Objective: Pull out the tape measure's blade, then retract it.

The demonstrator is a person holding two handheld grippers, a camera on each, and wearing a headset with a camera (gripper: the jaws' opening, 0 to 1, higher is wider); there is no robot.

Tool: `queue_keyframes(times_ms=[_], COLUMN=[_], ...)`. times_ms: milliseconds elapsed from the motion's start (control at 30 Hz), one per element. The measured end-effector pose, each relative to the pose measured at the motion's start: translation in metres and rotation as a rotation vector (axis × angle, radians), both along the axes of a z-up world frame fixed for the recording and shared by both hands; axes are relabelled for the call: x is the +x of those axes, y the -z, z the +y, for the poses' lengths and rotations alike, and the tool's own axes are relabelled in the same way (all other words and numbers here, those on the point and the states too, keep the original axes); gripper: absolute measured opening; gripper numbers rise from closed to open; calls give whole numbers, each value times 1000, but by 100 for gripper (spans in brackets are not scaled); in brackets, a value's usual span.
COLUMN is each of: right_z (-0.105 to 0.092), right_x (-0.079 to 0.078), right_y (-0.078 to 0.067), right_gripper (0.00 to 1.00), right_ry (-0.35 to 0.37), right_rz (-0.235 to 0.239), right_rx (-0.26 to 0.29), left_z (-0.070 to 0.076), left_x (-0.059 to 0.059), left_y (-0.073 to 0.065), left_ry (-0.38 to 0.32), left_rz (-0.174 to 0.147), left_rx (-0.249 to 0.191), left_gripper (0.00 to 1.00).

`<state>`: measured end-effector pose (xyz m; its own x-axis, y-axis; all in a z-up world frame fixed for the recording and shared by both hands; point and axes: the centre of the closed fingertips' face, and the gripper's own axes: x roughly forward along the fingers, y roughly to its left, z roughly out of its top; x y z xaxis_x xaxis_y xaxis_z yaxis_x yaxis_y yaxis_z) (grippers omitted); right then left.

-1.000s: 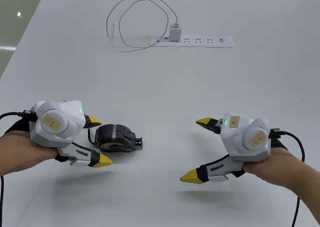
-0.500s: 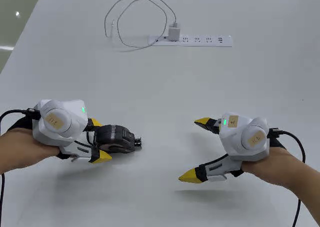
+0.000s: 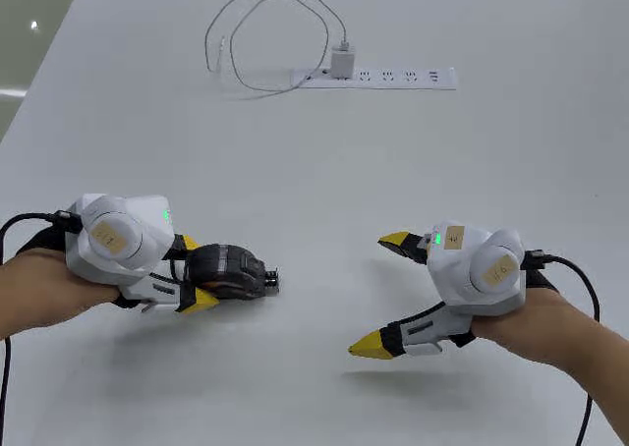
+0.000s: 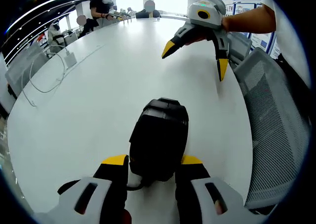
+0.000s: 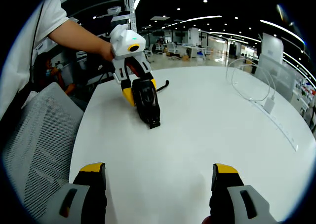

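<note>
"Yellow tips of the left claw (image 4: 150,161) are clamped on the black tape measure (image 4: 159,132), which sits on the white counter (image 3: 324,171). Why grip it there?"

"Probably to anchor the case. Its blade end points free toward the other side."

"And the right claw (image 3: 381,294)?"

"Its jaws are wide apart and hold nothing. It's well apart from the case and facing it, lined up, I'd judge, to catch the hook. The blade isn't out yet."

A white power strip (image 3: 393,77) lay on the white table (image 3: 324,171). A charger (image 3: 342,63) sat plugged into one end of the strip, its cable (image 3: 257,33) looping away beyond that end.
</note>
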<state>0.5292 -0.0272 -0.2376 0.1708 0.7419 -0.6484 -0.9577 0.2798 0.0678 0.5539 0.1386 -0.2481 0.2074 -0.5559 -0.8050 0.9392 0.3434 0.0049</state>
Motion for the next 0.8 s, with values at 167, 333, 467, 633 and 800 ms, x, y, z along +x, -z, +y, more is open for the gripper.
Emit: queue_keyframes(times_ms=[167,333,467,633,800], right_z=[0,1,1,2,4], right_x=[-2,-2,-2,-2,-2], right_y=[0,0,0,1,1], right_gripper=[84,82,80,78,76], right_ry=[-6,-7,-11,-14,-17], right_rz=[4,5,7,6,6], right_rx=[3,8,7,6,6], left_z=[-1,-2,-1,-1,0], left_x=[-1,-1,-2,-2,-3], left_y=[1,2,2,2,2], left_ry=[14,33,42,61,86], left_rz=[6,2,10,11,-8], left_rx=[2,10,14,22,31], left_gripper=[31,30,30,29,28])
